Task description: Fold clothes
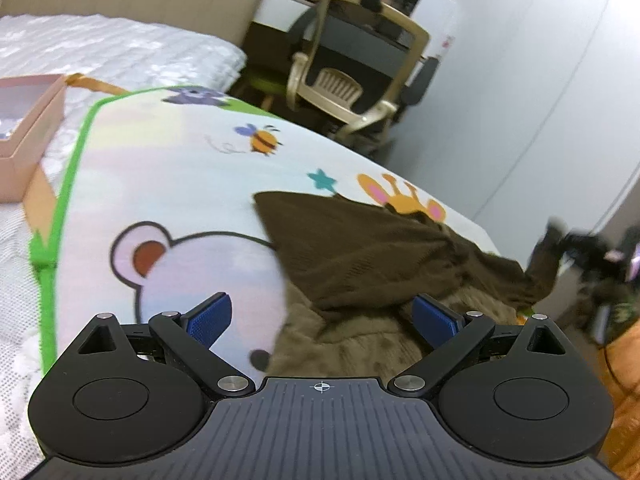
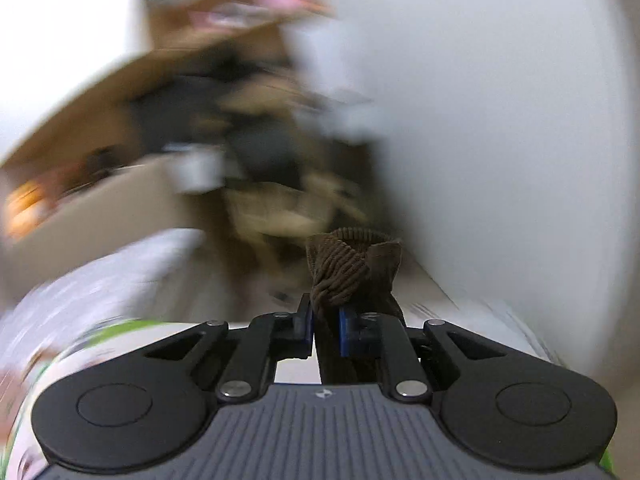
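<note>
A dark brown knit garment [image 1: 372, 256] lies on a cartoon-print mat [image 1: 180, 168] on the bed, one part stretched up and away to the right. My left gripper [image 1: 322, 320] is open just above the garment's near edge, its blue pads [image 1: 210, 316] wide apart and holding nothing. My right gripper [image 2: 325, 326] is shut on a ribbed brown cuff or hem [image 2: 348, 272] of the garment, which bunches up above the closed pads. The right gripper shows as a dark blur in the left wrist view [image 1: 572, 248], lifted at the far right.
A pink box [image 1: 24, 128] sits on the white quilt [image 1: 120, 52] at the left. A beige office chair [image 1: 356, 68] and a desk stand beyond the bed. A white wall [image 1: 540, 80] is at the right. The right wrist view is heavily motion-blurred.
</note>
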Demonstrator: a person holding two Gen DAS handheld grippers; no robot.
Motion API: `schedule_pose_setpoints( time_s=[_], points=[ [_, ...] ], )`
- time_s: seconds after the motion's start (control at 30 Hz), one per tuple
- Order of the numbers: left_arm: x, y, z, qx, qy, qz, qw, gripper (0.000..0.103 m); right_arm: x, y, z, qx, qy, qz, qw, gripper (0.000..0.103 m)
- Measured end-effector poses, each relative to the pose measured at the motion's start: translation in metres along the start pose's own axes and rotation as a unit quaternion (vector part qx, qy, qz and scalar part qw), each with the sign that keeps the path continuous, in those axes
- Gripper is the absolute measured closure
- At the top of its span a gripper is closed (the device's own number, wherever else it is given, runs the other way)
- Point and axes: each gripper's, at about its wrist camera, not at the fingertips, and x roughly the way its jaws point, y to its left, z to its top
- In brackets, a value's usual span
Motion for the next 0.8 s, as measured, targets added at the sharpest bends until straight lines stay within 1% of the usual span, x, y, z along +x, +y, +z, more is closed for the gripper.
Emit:
schedule_pose_setpoints(
  time_s=[0.03, 0.1, 0.2, 0.27, 0.37, 0.4, 0.43, 0.47, 0.5, 0.57, 0.6, 0.67, 0.8],
  points=[
    [0.001, 0.004, 0.002, -0.006, -0.003, 0.001, 1.0000, 0.003, -0.003, 0.031, 0.007, -0.035, -0.003, 0.040, 0.999, 0.092],
    [0.001, 0.010, 0.007, -0.019, -0.011, 0.001, 0.9998, 0.003, -0.002, 0.085, 0.009, -0.094, 0.001, 0.106, 0.990, 0.092],
    [0.000, 0.015, 0.012, -0.040, -0.020, -0.010, 0.9990, 0.004, 0.011, 0.154, -0.009, -0.172, 0.024, 0.180, 0.968, 0.091],
    [-0.002, 0.017, 0.014, -0.049, -0.021, -0.018, 0.9984, 0.004, 0.022, 0.187, -0.029, -0.219, 0.043, 0.211, 0.952, 0.091],
    [-0.008, 0.020, 0.012, -0.049, -0.026, -0.017, 0.9983, 0.003, 0.034, 0.204, -0.054, -0.238, 0.090, 0.235, 0.938, 0.091],
    [-0.010, 0.021, 0.012, -0.049, -0.026, -0.017, 0.9983, 0.003, 0.039, 0.209, -0.062, -0.241, 0.106, 0.242, 0.934, 0.089],
    [-0.011, 0.023, 0.010, -0.049, -0.024, -0.016, 0.9984, 0.003, 0.038, 0.206, -0.063, -0.231, 0.113, 0.248, 0.934, 0.085],
    [-0.011, 0.024, 0.009, -0.048, -0.022, -0.014, 0.9985, 0.003, 0.035, 0.199, -0.061, -0.212, 0.114, 0.254, 0.937, 0.073],
    [-0.010, 0.024, 0.008, -0.047, -0.019, -0.013, 0.9986, 0.003, 0.032, 0.193, -0.059, -0.194, 0.116, 0.259, 0.939, 0.059],
    [-0.007, 0.023, 0.006, -0.042, -0.013, -0.012, 0.9989, 0.003, 0.026, 0.175, -0.051, -0.159, 0.113, 0.265, 0.944, 0.045],
    [-0.005, 0.021, 0.006, -0.040, -0.010, -0.014, 0.9991, 0.003, 0.022, 0.162, -0.044, -0.143, 0.105, 0.263, 0.948, 0.045],
    [0.000, 0.015, 0.006, -0.034, -0.003, -0.020, 0.9992, 0.003, 0.013, 0.141, -0.033, -0.131, 0.089, 0.244, 0.957, 0.043],
    [0.015, -0.002, 0.008, -0.020, 0.009, -0.032, 0.9993, 0.003, 0.001, 0.105, -0.040, -0.112, 0.092, 0.190, 0.971, 0.041]
  ],
)
